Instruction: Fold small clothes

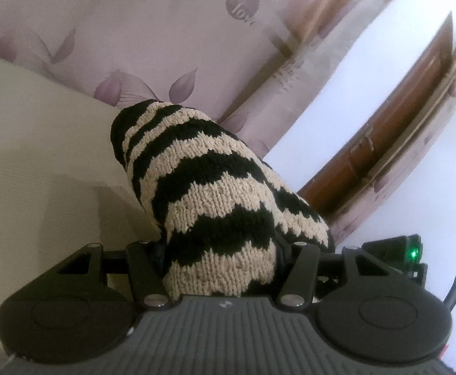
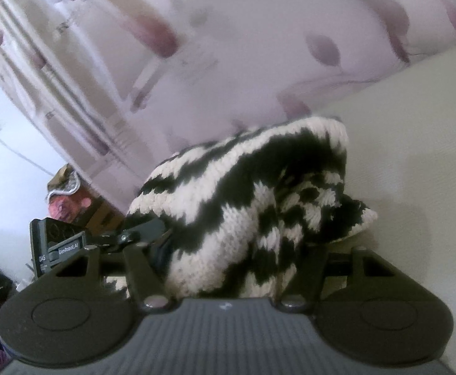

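Surface: a plain cream tabletop shows at the left of the left wrist view and at the right of the right wrist view; its far edge meets a curtain.
Room: a pale lilac curtain printed with purple leaves hangs behind the far edge; right of it in the left wrist view stand a white wall and a brown wooden door frame. In the right wrist view, some cartons and a pink bundle lie low at the left, past the curtain.
Garment: a black-and-cream striped knit is lifted off the tabletop, bunched between both grippers; in the right wrist view one corner of it droops toward the cream surface.
Hidden: the knit covers the tips of both pairs of fingers, so the pads cannot be seen. The right wrist view is blurred.
Left gripper: tilted somewhat downward, fingers clenched on a thick wad of the knit.
Right gripper: nearly level, fingers likewise clamped on a fold of the knit; the other gripper's body shows at its left.
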